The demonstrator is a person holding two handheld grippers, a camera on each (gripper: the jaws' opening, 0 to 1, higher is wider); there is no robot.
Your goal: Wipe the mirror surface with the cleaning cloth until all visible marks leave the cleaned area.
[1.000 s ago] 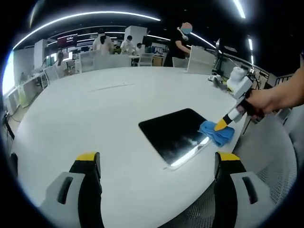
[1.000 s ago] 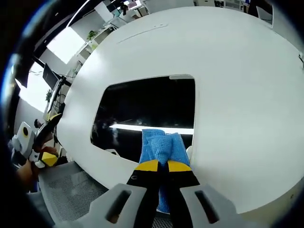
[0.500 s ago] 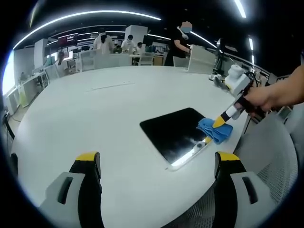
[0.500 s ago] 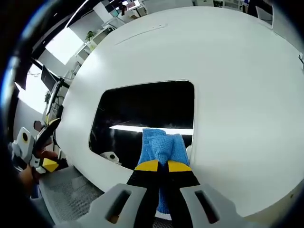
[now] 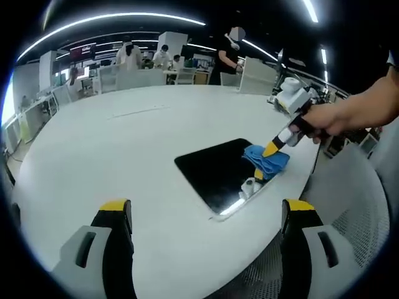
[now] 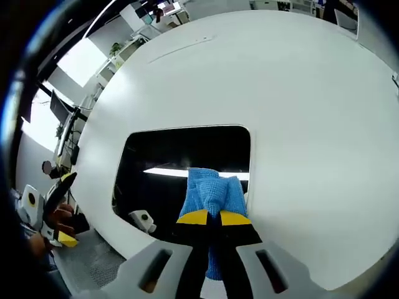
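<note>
Though dark, mirror [image 6: 187, 152] light-streaked.

Cloth [image 6: 211, 194] lies on mirror [image 6: 181, 156], mirror on table [image 6: 299, 112] near its edge.

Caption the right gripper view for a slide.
Right gripper presses a blue cleaning cloth onto the dark mirror on a white table.

In the left gripper view, the blue cleaning cloth [image 5: 267, 161], clamped in the right hand-held gripper [image 5: 272, 149], has been carried from the mirror [image 5: 219, 173] edge nearest the person's hand [image 5: 329, 120] further onto the dark glass. In the right gripper view, less mirror is seen ahead of the cloth than a second ago.
</note>
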